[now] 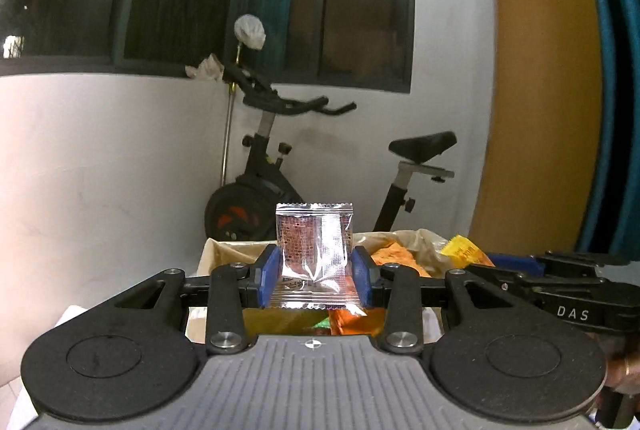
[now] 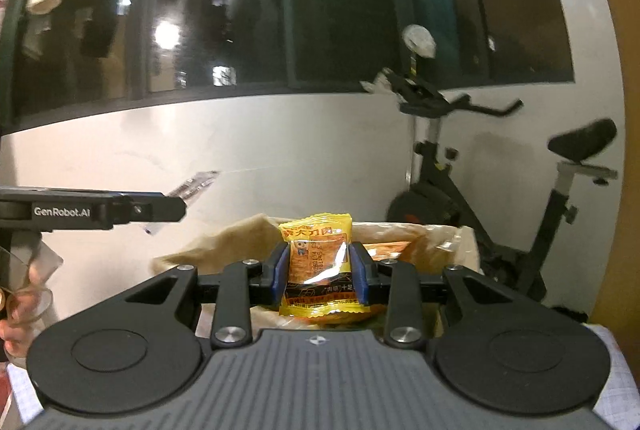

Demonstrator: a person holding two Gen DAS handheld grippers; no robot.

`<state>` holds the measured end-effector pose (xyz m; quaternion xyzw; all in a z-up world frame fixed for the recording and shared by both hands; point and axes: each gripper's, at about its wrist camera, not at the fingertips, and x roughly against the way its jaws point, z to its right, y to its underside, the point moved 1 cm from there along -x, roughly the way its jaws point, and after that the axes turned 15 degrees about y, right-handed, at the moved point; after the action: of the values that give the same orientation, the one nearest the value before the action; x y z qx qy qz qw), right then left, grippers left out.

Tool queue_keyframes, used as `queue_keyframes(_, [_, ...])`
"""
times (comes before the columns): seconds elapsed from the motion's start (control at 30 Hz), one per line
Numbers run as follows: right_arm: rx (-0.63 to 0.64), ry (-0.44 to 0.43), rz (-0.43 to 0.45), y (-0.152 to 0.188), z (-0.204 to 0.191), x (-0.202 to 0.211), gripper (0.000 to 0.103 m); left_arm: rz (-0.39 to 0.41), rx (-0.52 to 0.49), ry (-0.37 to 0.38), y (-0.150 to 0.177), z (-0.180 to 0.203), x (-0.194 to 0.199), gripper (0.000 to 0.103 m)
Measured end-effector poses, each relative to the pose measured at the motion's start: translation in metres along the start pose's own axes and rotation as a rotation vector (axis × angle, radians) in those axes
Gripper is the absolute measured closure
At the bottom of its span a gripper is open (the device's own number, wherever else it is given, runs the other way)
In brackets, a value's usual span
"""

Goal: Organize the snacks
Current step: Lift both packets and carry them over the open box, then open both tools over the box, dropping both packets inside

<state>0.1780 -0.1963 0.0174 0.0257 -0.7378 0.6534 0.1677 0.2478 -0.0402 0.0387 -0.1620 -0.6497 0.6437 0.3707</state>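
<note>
I hold one snack in each tool, and both are lifted above the cardboard box (image 1: 224,250) that is lined with a thin plastic bag and already has other packets inside. My left gripper (image 1: 315,272) is closed only partly, its blue pads pressing the two sides of a silver packet (image 1: 314,250) that stands upright between them. My right gripper (image 2: 320,272) is closed in the same way on a yellow-orange packet (image 2: 318,262), also upright, with its lower seal hanging below the jaws. The first risk I see is slipping: both wrappers are smooth foil, puffed with air, and the pads catch them only at the middle, so a quick swing could make a packet turn or slide out and fall where I do not want it. The second risk is crushing; if I close more to be safe, the soft content may break or the wrapper may burst. The third is collision, because the two tools are near each other, each visible at the edge of the other view, and the loose bag lining (image 2: 224,242) stands high enough to catch a finger when I go down. An exercise bike (image 1: 320,170) stands behind the box, well apart, so I think it is not a danger.
</note>
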Motion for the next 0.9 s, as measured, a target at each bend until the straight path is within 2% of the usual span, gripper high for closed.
queue_keyframes(0.17, [-0.045, 0.098, -0.087, 0.0, 0.014, -0.031, 0.069, -0.078, 0.009, -0.029, 0.004, -0.011, -0.035, 0.061])
queue_keyframes(0.37, [-0.025, 0.128, -0.163, 0.013, 0.017, -0.051, 0.068, -0.16, 0.013, -0.051, 0.02, -0.025, -0.058, 0.059])
queue_keyframes(0.43, [-0.03, 0.131, -0.186, 0.015, 0.018, -0.053, 0.067, -0.179, 0.001, -0.061, 0.023, -0.028, -0.06, 0.052])
queue_keyframes(0.5, [-0.023, 0.156, -0.186, 0.017, 0.018, -0.052, 0.064, -0.187, -0.032, -0.074, 0.024, -0.027, -0.058, 0.035])
queue_keyframes(0.53, [-0.015, 0.168, -0.187, 0.017, 0.017, -0.051, 0.063, -0.189, -0.042, -0.083, 0.022, -0.027, -0.055, 0.031])
queue_keyframes(0.6, [-0.003, 0.177, -0.189, 0.016, 0.017, -0.053, 0.048, -0.191, -0.042, -0.088, 0.019, -0.029, -0.051, 0.021])
queue_keyframes(0.7, [-0.004, 0.176, -0.176, 0.013, 0.018, -0.049, 0.035, -0.175, -0.018, -0.087, 0.012, -0.031, -0.042, 0.011])
queue_keyframes(0.73, [-0.005, 0.174, -0.173, 0.011, 0.018, -0.047, 0.033, -0.164, -0.013, -0.099, 0.011, -0.032, -0.038, 0.011])
queue_keyframes(0.8, [-0.008, 0.173, -0.17, 0.008, 0.018, -0.043, 0.022, -0.154, -0.003, -0.111, 0.007, -0.032, -0.035, 0.01])
queue_keyframes(0.9, [-0.019, 0.163, -0.166, 0.003, 0.017, -0.035, 0.015, -0.147, 0.023, -0.115, 0.002, -0.033, -0.029, 0.009])
